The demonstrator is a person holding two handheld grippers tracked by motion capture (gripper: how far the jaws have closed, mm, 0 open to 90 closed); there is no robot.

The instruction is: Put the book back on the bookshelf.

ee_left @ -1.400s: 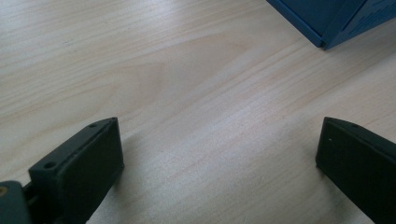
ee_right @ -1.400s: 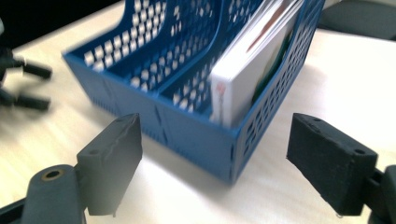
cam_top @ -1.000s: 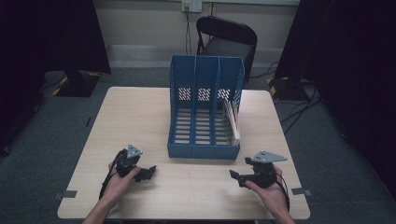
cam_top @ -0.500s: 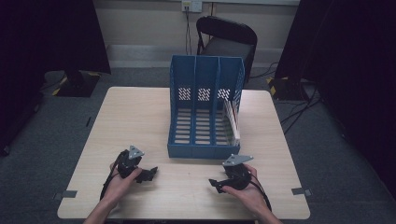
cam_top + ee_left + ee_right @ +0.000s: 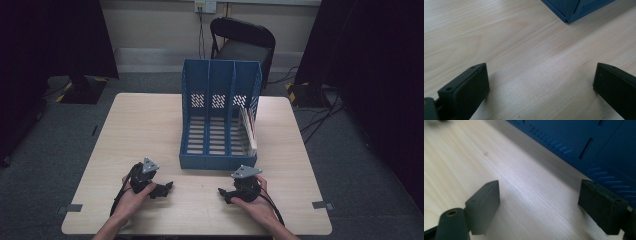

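Note:
A blue three-slot file rack (image 5: 217,162) stands in the middle of the light wooden table (image 5: 145,125). White papers (image 5: 248,128) lean in its right slot. My left gripper (image 5: 168,188) rests low over the table at the front left, open, with bare wood between its jaws. In the left gripper view the left gripper (image 5: 540,72) faces a corner of the rack (image 5: 574,10). My right gripper (image 5: 223,193) sits just in front of the rack's front right corner, also open and empty. In the right gripper view the right gripper (image 5: 539,187) has the rack's blue wall (image 5: 599,142) close beside it.
A black folding chair (image 5: 242,42) stands behind the table. Dark curtains hang at both sides, and cables (image 5: 320,117) lie on the floor at the right. Tape marks (image 5: 320,204) sit near the table's front corners.
The right gripper has moved left and down, from near the table's right edge to just in front of the rack. The left gripper has stayed put.

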